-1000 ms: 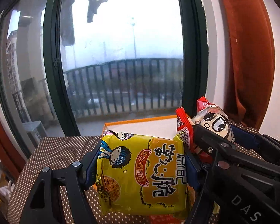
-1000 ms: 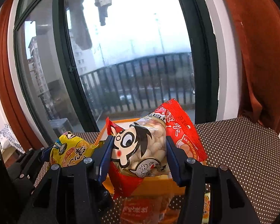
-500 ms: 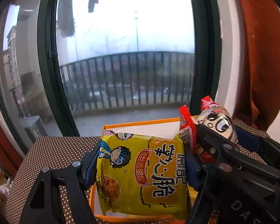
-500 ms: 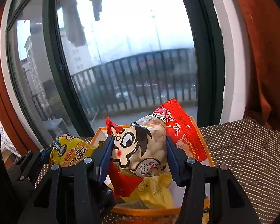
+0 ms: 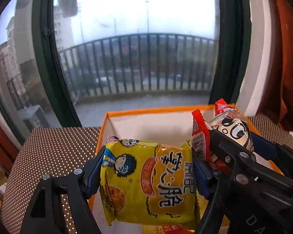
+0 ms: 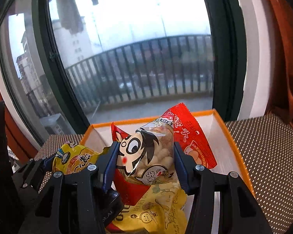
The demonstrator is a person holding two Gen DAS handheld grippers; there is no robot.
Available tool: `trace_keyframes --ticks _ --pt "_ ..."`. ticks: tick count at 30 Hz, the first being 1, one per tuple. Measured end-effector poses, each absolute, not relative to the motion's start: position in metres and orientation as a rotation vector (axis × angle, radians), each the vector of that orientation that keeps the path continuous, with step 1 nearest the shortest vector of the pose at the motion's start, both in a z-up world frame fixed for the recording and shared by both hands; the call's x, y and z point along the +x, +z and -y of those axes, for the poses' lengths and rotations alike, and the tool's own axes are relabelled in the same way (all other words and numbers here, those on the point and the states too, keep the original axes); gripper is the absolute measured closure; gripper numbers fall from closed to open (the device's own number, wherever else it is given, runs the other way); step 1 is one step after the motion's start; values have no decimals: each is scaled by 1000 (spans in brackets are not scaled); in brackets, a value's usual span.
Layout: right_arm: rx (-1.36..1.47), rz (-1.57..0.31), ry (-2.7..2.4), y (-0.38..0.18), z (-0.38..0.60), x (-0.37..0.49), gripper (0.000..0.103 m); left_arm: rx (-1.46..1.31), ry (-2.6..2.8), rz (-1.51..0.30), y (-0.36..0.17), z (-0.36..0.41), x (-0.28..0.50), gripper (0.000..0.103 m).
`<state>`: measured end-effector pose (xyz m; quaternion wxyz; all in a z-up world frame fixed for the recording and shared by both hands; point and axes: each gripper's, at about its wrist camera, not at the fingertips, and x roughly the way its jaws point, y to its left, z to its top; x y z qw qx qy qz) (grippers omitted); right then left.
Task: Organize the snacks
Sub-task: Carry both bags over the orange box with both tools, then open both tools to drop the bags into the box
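My left gripper (image 5: 146, 173) is shut on a yellow noodle snack packet (image 5: 148, 183) and holds it above the near part of an orange-rimmed white box (image 5: 156, 110). My right gripper (image 6: 144, 159) is shut on a red and clear bag with a cartoon face (image 6: 146, 156), held over the same box (image 6: 232, 140). The right gripper with its bag (image 5: 230, 130) shows at the right of the left wrist view. The yellow packet (image 6: 74, 159) shows at the left of the right wrist view. A pale yellow packet (image 6: 156, 210) lies in the box under the right gripper.
The box sits on a brown dotted tabletop (image 5: 54, 148) by a large window with a dark green frame (image 5: 46, 58). A rust-coloured curtain (image 6: 283, 48) hangs at the right. A red packet edge (image 5: 170, 229) shows at the bottom of the left wrist view.
Both grippers have moved forward over the box with their packets. The box now fills more of both views and the pale yellow packet inside has come into sight.
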<state>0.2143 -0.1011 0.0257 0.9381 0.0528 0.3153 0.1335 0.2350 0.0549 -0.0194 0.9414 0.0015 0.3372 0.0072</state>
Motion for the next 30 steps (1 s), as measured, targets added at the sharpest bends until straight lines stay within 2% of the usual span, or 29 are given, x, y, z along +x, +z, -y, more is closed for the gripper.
trace_keyframes --ticks 10,30 --pt "94 -749 277 7 88 230 47 23 18 -787 -32 -52 238 15" --pt "32 -822 262 2 58 248 44 21 57 -790 -35 -78 243 14"
